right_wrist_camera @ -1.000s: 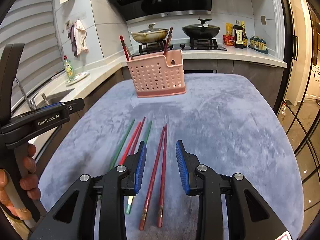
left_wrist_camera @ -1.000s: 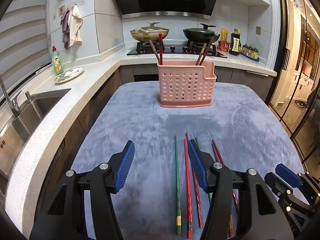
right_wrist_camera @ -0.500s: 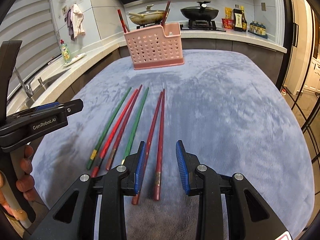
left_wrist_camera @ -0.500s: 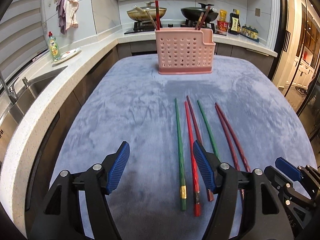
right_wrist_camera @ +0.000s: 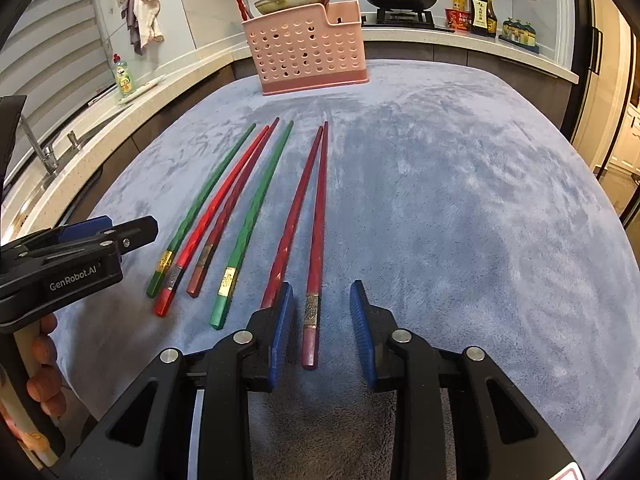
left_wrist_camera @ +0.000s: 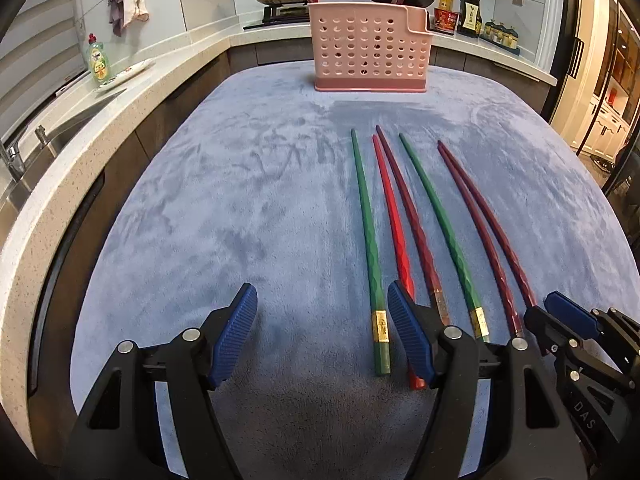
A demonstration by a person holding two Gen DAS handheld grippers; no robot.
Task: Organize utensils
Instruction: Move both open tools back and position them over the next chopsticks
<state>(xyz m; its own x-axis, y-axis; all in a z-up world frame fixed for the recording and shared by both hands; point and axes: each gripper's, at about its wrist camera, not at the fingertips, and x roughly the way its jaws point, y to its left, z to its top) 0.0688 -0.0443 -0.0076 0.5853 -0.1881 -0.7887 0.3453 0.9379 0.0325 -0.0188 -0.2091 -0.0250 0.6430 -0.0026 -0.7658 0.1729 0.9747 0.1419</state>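
Ahead of my left claw (left_wrist_camera: 322,330), spread wide over bare bench (left_wrist_camera: 224,200), there is no chopstick between the fingers; the green chopstick (left_wrist_camera: 368,236) lies just inside its right finger. My right claw (right_wrist_camera: 323,326), half open and empty, straddles the handle of the dark red chopstick (right_wrist_camera: 318,224), which runs lengthwise away toward the pink basket (right_wrist_camera: 308,46). I judge the right nearer.

Table (left_wrist_camera: 208,208), covered in grey-blue plush cloth. At far edge, centre: one pink perforated utensil basket (left_wrist_camera: 370,46), upright. Toward near edge, right of centre: six chopsticks (right_wrist_camera: 248,204) lying roughly parallel, tips toward basket; two green, one red, three maroon.
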